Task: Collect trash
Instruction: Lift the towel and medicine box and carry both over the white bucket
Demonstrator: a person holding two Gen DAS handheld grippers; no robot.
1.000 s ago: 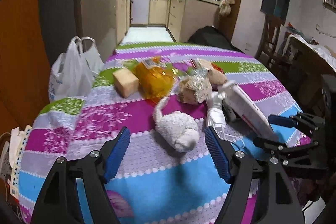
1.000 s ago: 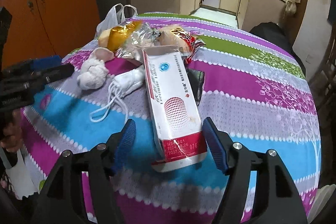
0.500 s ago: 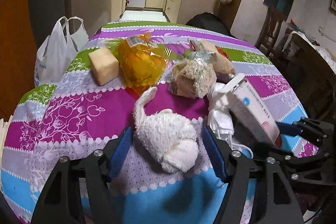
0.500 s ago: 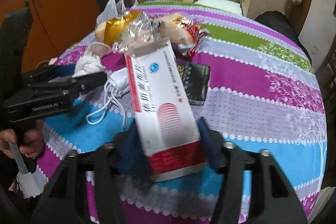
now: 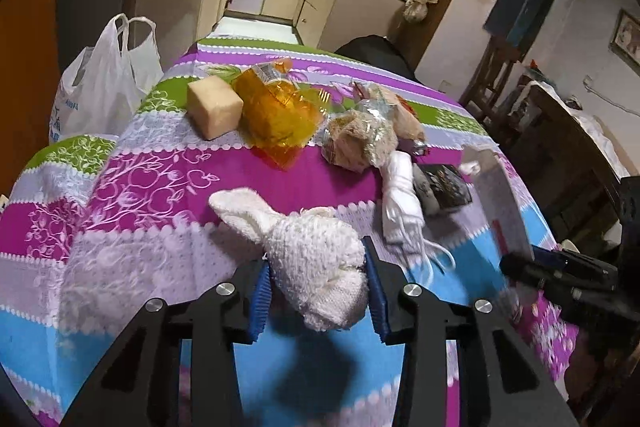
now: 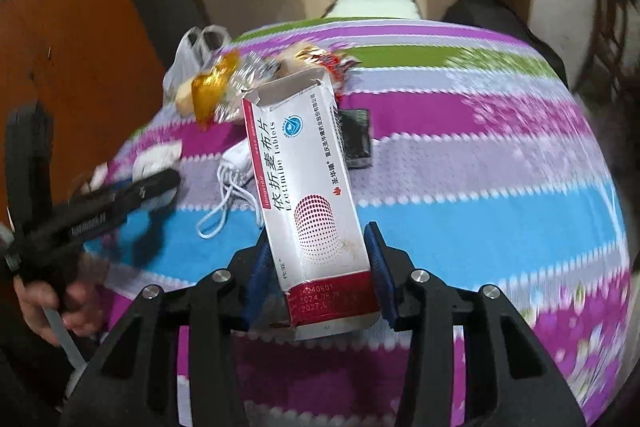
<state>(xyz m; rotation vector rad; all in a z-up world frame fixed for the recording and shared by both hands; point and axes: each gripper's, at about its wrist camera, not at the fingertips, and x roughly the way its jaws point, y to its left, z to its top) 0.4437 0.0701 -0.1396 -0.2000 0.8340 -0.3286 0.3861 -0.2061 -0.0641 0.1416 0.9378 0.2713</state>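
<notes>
Striped cloth in pink, purple, blue and green covers the round tabletop, with kitchen cabinets beyond. The left gripper has its blue-padded fingers pressed on both sides of a balled white towel; ahead of them lie a tan sponge block, an orange wrapper and a white face mask. The right gripper clamps the red end of an opened white tablet box, raised off the cloth, with a black packet beyond its fingers.

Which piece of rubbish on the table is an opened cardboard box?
The white-and-red tablet box, held in the right jaws, top flap torn open; everything else is wrappers or cloth.
</notes>
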